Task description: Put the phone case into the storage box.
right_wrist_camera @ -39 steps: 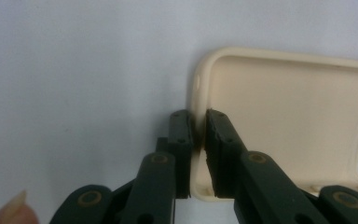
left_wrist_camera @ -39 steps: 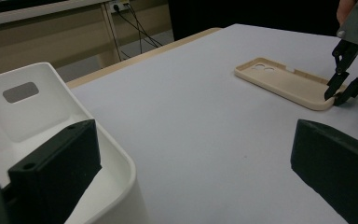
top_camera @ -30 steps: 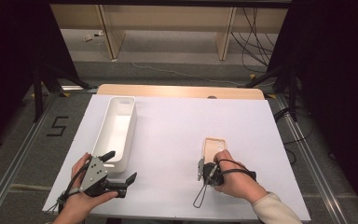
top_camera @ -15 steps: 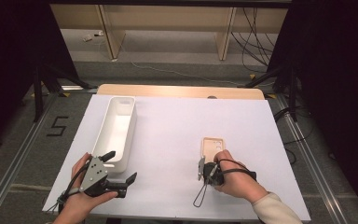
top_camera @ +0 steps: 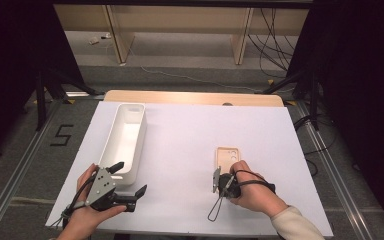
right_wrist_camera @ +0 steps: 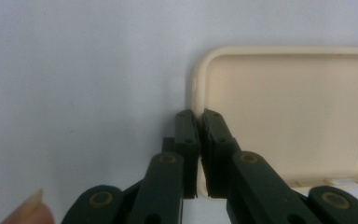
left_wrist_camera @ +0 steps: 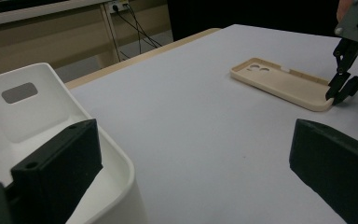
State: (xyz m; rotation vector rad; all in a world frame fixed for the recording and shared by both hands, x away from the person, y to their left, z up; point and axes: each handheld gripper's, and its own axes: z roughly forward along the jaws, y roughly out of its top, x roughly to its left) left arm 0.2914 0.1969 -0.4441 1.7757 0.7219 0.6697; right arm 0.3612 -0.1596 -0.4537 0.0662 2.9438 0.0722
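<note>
Even overhead light, soft shadows (surroundings dark); close views slightly blurred.

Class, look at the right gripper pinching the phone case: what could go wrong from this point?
1. The right gripper pinches just the thin rim at one corner of the phone case, so the case may slip or twist when lifted.
2. The white bin lies across the table beside the open left gripper; a swinging case could drop short.

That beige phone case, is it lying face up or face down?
Hollow side up. The phone case lies flat on the table, raised rim and camera holes showing; the right gripper pinches its rim.
</note>
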